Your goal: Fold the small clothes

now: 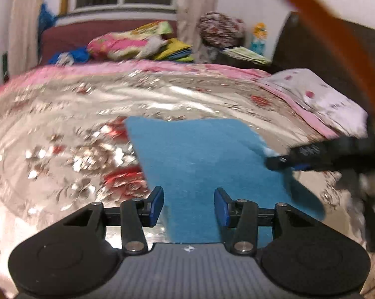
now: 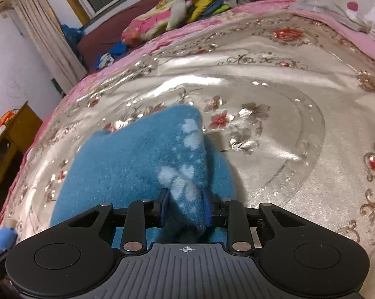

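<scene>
Right gripper [image 2: 185,208] pinching blue fleece cloth [image 2: 137,164]; left gripper [image 1: 188,205] released. Shallow pinch risks slipping mid-fold.

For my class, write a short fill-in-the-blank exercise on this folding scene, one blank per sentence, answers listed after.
1. The fleece cloth being folded is ____ in colour.
2. The right gripper is ____ on a fold of the cloth.
3. The left gripper has its jaws ____, gripping nothing.
4. The cloth lies on a ____ with a floral cover.

Answers: blue; shut; open; bed
</scene>
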The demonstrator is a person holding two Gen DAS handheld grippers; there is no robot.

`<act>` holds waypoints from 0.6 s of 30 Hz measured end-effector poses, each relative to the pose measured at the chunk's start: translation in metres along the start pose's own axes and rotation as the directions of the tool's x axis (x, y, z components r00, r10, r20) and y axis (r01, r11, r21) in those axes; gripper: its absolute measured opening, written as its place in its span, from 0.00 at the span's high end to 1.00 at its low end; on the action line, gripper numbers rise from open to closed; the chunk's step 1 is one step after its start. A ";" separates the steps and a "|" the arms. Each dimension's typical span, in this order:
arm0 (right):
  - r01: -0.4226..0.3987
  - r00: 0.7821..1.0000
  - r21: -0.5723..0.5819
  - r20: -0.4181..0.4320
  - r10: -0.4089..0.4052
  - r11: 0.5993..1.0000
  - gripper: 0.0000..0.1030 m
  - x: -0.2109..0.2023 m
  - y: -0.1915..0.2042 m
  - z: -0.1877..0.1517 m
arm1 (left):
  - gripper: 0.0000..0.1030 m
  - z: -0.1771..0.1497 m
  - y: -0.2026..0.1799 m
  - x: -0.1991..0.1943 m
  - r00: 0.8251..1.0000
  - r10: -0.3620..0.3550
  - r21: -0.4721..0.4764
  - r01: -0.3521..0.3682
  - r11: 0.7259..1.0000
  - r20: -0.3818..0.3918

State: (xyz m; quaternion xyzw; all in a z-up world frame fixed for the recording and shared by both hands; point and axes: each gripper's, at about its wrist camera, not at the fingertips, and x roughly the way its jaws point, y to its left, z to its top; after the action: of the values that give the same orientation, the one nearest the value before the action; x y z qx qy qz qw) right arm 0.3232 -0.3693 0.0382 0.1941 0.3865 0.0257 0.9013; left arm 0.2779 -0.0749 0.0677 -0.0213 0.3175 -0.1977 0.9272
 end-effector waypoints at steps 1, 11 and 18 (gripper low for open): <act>0.008 1.000 -0.026 0.007 -0.007 1.000 0.73 -0.003 0.005 -0.002 | 0.51 -0.001 0.006 0.003 1.000 -0.007 -0.026 0.006 1.000 -0.017; 0.052 0.998 -0.215 0.031 -0.047 0.975 0.34 -0.025 0.023 -0.023 | 0.36 -0.006 0.011 0.029 0.995 -0.067 -0.114 0.058 0.992 -0.071; -0.010 1.000 -0.127 -0.012 0.009 0.992 0.22 -0.004 -0.001 -0.010 | 0.19 -0.005 0.008 0.042 0.996 -0.065 -0.103 0.058 0.993 -0.065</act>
State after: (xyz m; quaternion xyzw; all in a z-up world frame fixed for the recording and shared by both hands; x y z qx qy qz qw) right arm 0.3132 -0.3677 0.0344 0.1382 0.3884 0.0557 0.9094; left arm 0.3077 -0.0827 0.0378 -0.0710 0.3579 -0.2105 0.9070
